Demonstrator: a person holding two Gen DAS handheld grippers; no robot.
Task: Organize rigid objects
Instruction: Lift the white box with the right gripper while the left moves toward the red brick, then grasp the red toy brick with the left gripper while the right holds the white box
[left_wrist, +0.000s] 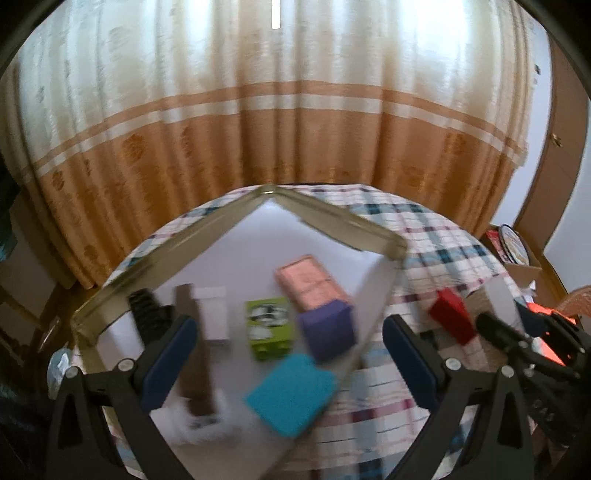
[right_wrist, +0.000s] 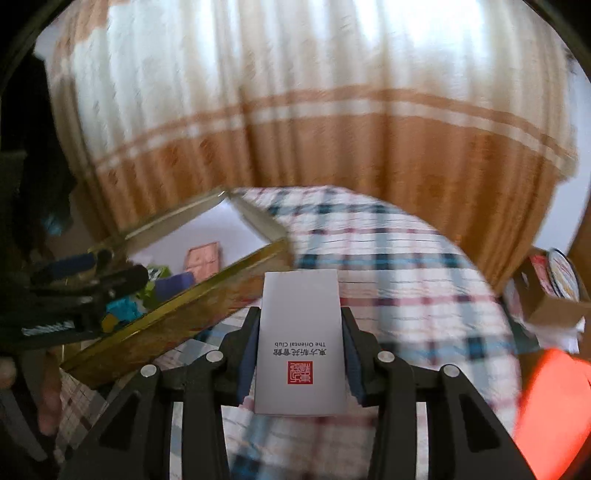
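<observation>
Orange-banded curtain (left_wrist: 295, 129) behind plaid-covered bed (right_wrist: 388, 251). Gold-rimmed tray (left_wrist: 332, 218) holding pink, purple, green, teal boxes. Red box (left_wrist: 452, 317) outside tray. Right gripper (right_wrist: 300, 343) pinching white box (right_wrist: 300, 339); left gripper (left_wrist: 291, 354) spread, empty.

Curtain (left_wrist: 280, 122): fills the upper half of both views; cream above, orange below, with pale stripes where the colours meet.
Plaid cloth (right_wrist: 399, 258): white with blue and red checks, spread over the surface in the lower middle of each frame.
Wooden cabinet (left_wrist: 565, 122): right edge of the left wrist view, with a small knob.
Cardboard carton (right_wrist: 550, 306): right edge of the right wrist view, a round printed item resting on top.
</observation>
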